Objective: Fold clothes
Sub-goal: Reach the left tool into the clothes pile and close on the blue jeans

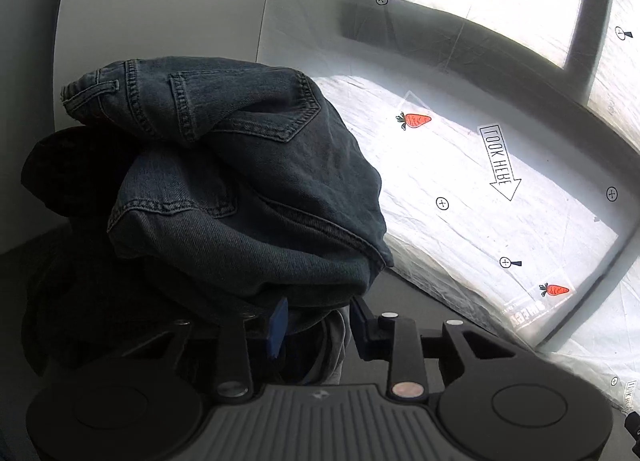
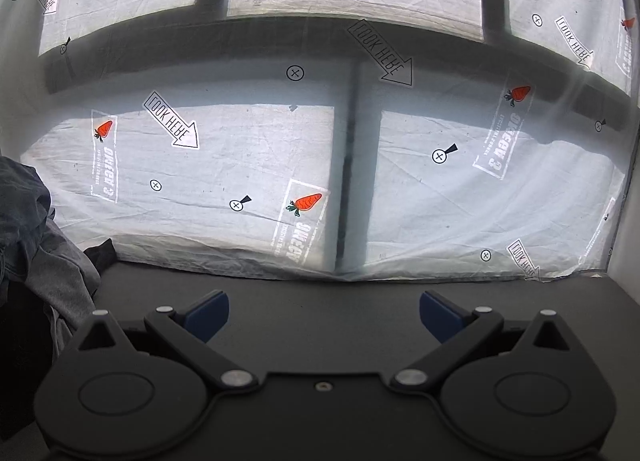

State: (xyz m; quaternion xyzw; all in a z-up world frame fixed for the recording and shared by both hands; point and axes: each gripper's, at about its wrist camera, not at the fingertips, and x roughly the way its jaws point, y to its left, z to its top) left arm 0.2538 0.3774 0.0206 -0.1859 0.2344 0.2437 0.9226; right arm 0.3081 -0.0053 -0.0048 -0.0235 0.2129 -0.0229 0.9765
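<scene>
One pair of jeans (image 1: 248, 181) fills the left wrist view from about nine to twelve o'clock, bunched into a rounded heap on the dark table (image 1: 420, 301). We see dark blue denim with a faded wash, doubled seams stitched in pale thread, a pointed back pocket at the top and a belt loop at the upper left edge. Under the jeans lies a black garment (image 1: 52, 169), and a grey cloth (image 1: 340, 345) shows just beneath, at six o'clock of the heap.

Our left gripper (image 1: 318, 327) has its blue-padded fingers (image 1: 279, 327) narrowly apart, their tips at the lower edge of the denim; we cannot tell whether they pinch any cloth. Our right gripper (image 2: 324, 315) stands wide, with nothing between its blue pads (image 2: 208, 313), over the bare matte table (image 2: 320, 301).

In the right wrist view the pile sits at nine o'clock: denim (image 2: 20, 201) above, smooth grey cloth (image 2: 68, 281) below. Behind the table hangs a crinkled translucent sheet (image 2: 260, 165), backlit, printed with orange carrots (image 2: 306, 203), "LOOK HERE" arrows (image 2: 172, 127) and small crossed circles.
</scene>
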